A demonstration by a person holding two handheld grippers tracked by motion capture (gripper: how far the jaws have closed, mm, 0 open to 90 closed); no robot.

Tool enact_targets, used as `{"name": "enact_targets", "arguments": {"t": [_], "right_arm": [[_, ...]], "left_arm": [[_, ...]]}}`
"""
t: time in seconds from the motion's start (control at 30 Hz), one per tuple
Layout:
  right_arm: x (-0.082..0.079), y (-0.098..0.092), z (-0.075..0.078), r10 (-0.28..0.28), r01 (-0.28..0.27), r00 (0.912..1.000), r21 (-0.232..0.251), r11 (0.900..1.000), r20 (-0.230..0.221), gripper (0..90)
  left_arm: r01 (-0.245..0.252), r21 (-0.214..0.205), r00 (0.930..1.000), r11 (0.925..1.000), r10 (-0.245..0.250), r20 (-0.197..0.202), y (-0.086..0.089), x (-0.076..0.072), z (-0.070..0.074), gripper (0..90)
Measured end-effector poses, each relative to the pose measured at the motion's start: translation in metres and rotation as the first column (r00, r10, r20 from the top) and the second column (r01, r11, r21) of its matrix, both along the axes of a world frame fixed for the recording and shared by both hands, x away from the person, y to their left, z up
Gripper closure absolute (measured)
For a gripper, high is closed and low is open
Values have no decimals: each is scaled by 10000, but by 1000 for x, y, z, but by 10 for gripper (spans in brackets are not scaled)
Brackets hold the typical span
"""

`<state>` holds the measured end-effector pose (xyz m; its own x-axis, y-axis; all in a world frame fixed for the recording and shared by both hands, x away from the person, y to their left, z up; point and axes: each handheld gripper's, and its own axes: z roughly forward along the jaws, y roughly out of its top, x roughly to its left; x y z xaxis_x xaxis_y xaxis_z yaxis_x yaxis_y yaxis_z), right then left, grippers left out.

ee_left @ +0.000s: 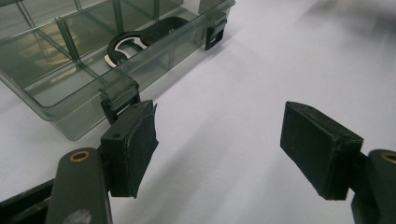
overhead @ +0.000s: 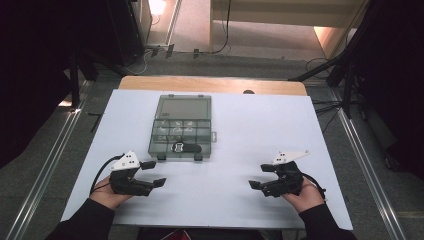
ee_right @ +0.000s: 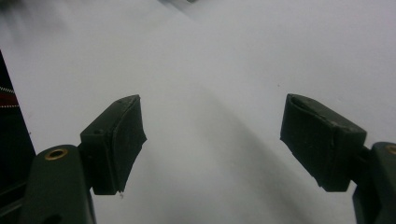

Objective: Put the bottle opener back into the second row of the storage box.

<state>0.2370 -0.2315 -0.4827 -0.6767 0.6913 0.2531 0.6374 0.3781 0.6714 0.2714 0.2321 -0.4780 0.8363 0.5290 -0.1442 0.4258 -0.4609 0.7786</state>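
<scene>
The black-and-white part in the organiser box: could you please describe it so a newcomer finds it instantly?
On the white table lies a clear compartment box, lid open. In its front row, nearest the person, sits a black piece with a white ring; it is the only dark item inside.

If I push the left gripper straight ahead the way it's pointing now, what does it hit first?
Probably nothing soon. The left gripper, jaws open, points across the bare white table. The clear organizer box sits just off its left jaw, so that jaw might clip the box's near corner; depth is unclear.
</scene>
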Motion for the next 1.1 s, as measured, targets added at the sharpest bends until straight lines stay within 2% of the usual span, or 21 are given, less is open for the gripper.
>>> {"name": "enact_targets", "arguments": {"t": [0.57, 0.73, 1.1], "right_arm": [[-12, -28, -9, -646, 646, 9978, 35, 9979, 143, 229], [-12, -30, -12, -682, 682, 9977, 68, 9976, 40, 229], [-12, -28, -14, -636, 637, 9979, -18, 9980, 120, 229]], "left_arm": [[-40, -2, 10000, 10000, 40, -4, 0, 0, 0, 268], [-32, 11, 10000, 10000, 32, 3, 0, 0, 0, 268], [-23, 42, 10000, 10000, 23, 15, 0, 0, 0, 268]]}}
